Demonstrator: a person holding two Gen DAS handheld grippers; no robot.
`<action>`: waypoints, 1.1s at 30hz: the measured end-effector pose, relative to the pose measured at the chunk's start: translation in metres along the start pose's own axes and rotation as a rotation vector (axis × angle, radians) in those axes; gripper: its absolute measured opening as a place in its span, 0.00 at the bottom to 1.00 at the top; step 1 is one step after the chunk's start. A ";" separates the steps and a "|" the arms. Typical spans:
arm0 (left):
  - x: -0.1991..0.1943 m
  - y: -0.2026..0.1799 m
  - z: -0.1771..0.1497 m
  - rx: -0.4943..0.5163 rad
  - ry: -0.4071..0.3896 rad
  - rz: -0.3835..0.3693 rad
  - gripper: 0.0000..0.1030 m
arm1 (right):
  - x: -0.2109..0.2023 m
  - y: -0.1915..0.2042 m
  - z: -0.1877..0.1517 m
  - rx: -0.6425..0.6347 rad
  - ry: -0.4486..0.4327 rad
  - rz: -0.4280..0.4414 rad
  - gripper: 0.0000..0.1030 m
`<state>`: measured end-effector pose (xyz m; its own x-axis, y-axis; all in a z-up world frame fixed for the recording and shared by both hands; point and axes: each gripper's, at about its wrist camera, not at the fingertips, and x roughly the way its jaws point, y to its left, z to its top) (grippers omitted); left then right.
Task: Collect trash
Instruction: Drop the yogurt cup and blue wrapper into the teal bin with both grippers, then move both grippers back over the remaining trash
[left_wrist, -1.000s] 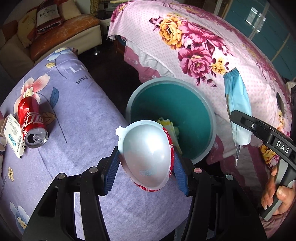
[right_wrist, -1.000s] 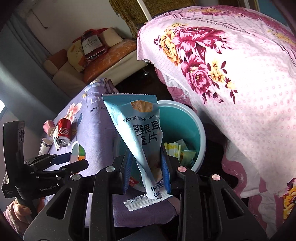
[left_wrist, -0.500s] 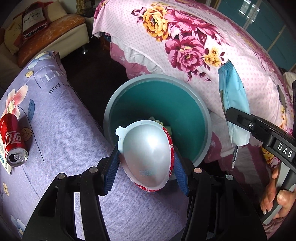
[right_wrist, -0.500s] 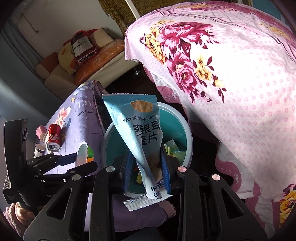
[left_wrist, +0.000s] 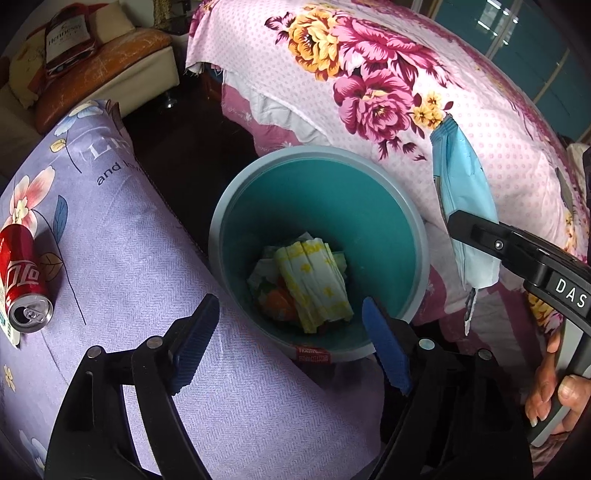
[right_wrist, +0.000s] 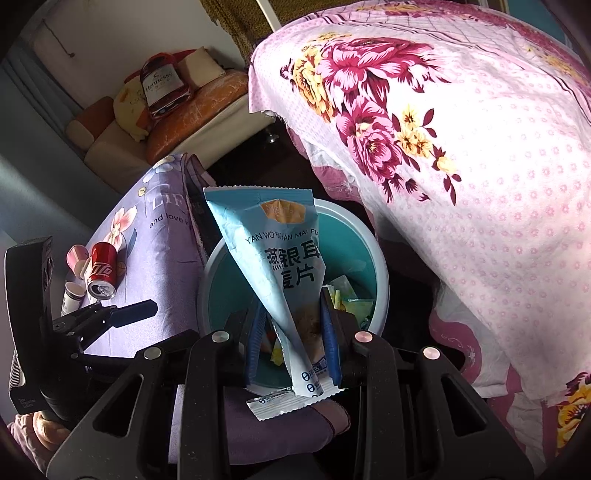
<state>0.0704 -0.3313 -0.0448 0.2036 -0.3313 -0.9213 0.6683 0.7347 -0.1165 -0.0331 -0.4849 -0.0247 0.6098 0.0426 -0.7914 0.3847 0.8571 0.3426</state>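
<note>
- Right now, in the left wrist view, the left gripper (left_wrist: 288, 339) is hanging over the teal bin (left_wrist: 221, 236), its jaws opening with nothing between them, so it is carrying no trash.
- Just ahead of its fingertips, crumpled wrappers (left_wrist: 310, 280) are lying at the bottom of the bin; a small red label is showing at the bin's near edge, between the two pads.
- Off to the left of this claw, a red can (left_wrist: 24, 280) is lying on its side on the purple cloth (left_wrist: 122, 266), well apart from the bin and waiting to be collected.
- To the right, the right gripper (left_wrist: 476, 236) is pinching a blue packet (left_wrist: 461, 192).
- Now in the right wrist view, the right gripper (right_wrist: 293, 343) is pressing its pads on the lower part of the blue packet (right_wrist: 273, 251), which is standing tall ahead of the claw, with the bin (right_wrist: 369, 258) directly behind and below it.
- For the drop to go well, I judge this claw should be getting centred over the bin's mouth before spreading, since the long packet is likely to tip and could catch the rim.
- Beyond the bin, a pink floral cover (right_wrist: 480, 184) is draping close; keeping the packet clear of it looks wise.
</note>
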 end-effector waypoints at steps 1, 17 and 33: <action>-0.001 0.002 -0.001 -0.009 -0.002 -0.005 0.86 | 0.000 0.001 0.000 -0.001 0.000 -0.001 0.27; -0.005 0.043 -0.021 -0.145 0.028 -0.061 0.88 | 0.014 0.019 -0.001 -0.020 0.050 -0.033 0.59; -0.036 0.092 -0.048 -0.241 -0.014 -0.039 0.92 | 0.015 0.068 -0.007 -0.079 0.102 -0.040 0.76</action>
<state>0.0906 -0.2232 -0.0400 0.1917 -0.3694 -0.9093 0.4864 0.8404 -0.2389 -0.0029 -0.4223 -0.0171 0.5200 0.0556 -0.8523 0.3497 0.8966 0.2719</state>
